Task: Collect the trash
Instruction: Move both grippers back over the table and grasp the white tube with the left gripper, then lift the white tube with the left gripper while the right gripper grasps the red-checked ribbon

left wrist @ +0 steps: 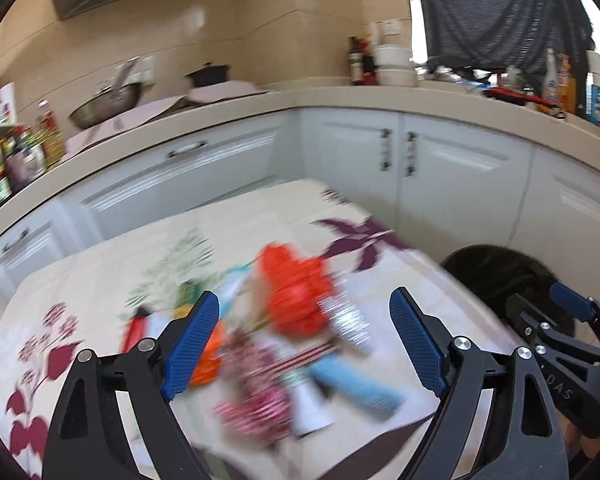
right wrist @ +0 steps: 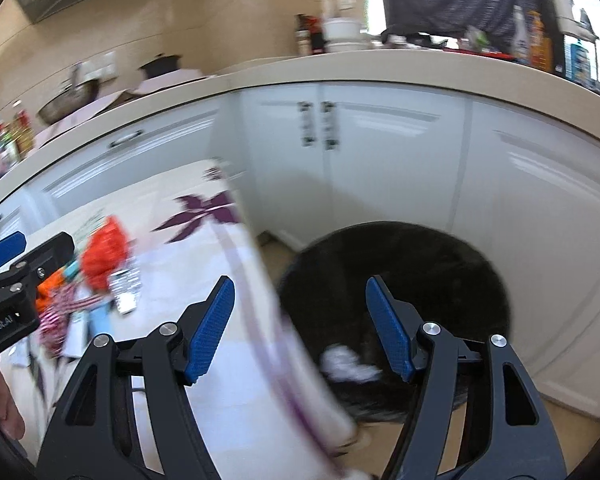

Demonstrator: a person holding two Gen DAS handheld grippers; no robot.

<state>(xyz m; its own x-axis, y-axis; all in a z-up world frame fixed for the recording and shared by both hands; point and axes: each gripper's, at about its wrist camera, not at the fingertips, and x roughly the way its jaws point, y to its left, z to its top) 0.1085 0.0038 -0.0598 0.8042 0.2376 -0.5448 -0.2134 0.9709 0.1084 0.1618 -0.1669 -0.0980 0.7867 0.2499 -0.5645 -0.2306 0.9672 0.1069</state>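
Left tongs (left wrist: 304,334) hang spread over blurred wrappers (left wrist: 296,300) on the counter (left wrist: 80,280); right tongs (right wrist: 300,326) spread above the black bin (right wrist: 420,264).

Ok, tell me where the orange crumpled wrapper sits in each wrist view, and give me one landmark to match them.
Left wrist: the orange crumpled wrapper lies mid-frame on the floral tablecloth, topping the trash pile, between the open fingers.
Right wrist: the same wrapper shows at left-centre, beside the left gripper.
Shared landmark: the purple flower print on the cloth just beyond the wrapper, near the table edge by the black bin.
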